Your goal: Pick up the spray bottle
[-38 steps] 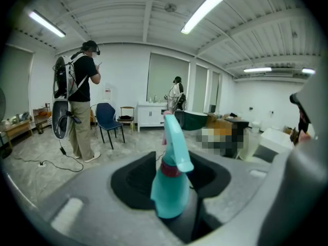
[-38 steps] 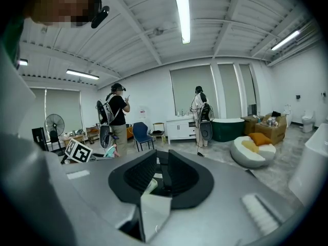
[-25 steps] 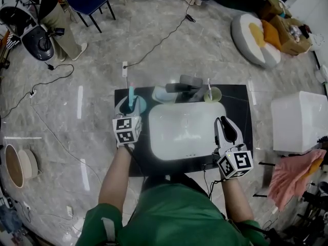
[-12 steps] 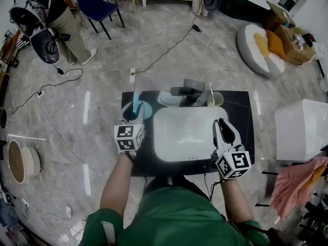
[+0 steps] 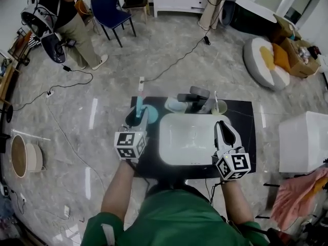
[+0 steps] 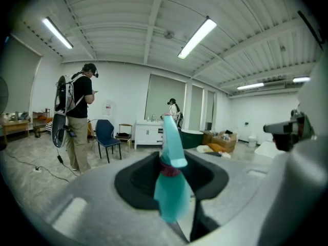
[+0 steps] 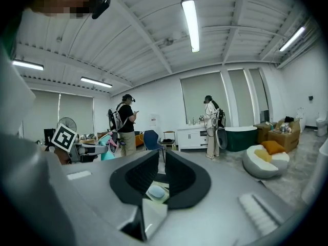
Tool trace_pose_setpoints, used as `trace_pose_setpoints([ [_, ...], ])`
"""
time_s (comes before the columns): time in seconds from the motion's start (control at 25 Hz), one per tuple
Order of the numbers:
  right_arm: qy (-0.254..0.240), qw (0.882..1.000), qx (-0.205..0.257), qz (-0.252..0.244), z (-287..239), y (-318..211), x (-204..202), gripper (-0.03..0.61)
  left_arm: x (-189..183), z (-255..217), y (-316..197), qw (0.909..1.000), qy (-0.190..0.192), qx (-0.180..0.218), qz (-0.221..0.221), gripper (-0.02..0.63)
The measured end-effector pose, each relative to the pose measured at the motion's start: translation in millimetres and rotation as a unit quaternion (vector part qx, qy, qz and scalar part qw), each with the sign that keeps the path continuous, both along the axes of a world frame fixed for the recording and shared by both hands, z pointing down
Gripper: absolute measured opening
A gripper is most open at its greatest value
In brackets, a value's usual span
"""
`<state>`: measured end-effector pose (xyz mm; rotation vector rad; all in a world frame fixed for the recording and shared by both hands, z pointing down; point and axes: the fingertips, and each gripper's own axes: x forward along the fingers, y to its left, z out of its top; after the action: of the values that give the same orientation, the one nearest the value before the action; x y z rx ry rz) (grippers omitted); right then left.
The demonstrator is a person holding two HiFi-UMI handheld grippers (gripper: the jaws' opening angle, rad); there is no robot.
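The spray bottle (image 5: 139, 105) is teal with a pink ring under its nozzle. It stands upright between the jaws of my left gripper (image 5: 137, 118), held above the left end of the black counter (image 5: 246, 122). In the left gripper view the bottle (image 6: 170, 188) fills the gap between the pads, and the gripper (image 6: 171, 176) is shut on its body. My right gripper (image 5: 224, 127) hovers over the right rim of the white basin (image 5: 165, 137). Its jaws stand together with nothing between them, as the right gripper view (image 7: 160, 160) also shows.
A faucet (image 5: 195, 95), a soap dish (image 5: 176, 105) and a cup with a toothbrush (image 5: 219, 106) line the counter's far edge. A teal round dish (image 5: 152, 115) lies by the bottle. A person (image 5: 61, 19), a blue chair (image 5: 110, 12) and floor cables (image 5: 66, 86) are farther off.
My left gripper has risen with the spray bottle in it, away from the counter. The right gripper has lifted slightly. The head view has tipped toward the far room.
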<state>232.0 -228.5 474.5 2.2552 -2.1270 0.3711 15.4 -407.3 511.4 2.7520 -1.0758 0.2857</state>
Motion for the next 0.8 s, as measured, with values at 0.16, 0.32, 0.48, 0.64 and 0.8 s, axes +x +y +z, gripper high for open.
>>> trace_pose_setpoints([
  [0.16, 0.002, 1.000, 0.013, -0.001, -9, 1, -2, 0.041, -5, -20, 10, 0.9998, 0.015, 0.010, 0.000, 0.132],
  [0.32, 0.001, 1.000, 0.028, -0.004, -17, 4, -3, 0.041, -5, -40, 22, 0.9993, 0.029, 0.024, 0.007, 0.132],
  [0.48, 0.007, 0.999, 0.041, -0.010, -29, 6, -4, 0.041, -3, -60, 31, 0.9983, 0.045, 0.035, 0.014, 0.132],
  [0.64, 0.012, 0.999, 0.051, -0.013, -40, 10, -7, 0.041, -5, -81, 42, 0.9971, 0.055, 0.048, 0.022, 0.130],
  [0.8, 0.015, 0.998, 0.059, -0.015, -52, 11, -7, 0.041, -3, -100, 51, 0.9956, 0.064, 0.061, 0.028, 0.130],
])
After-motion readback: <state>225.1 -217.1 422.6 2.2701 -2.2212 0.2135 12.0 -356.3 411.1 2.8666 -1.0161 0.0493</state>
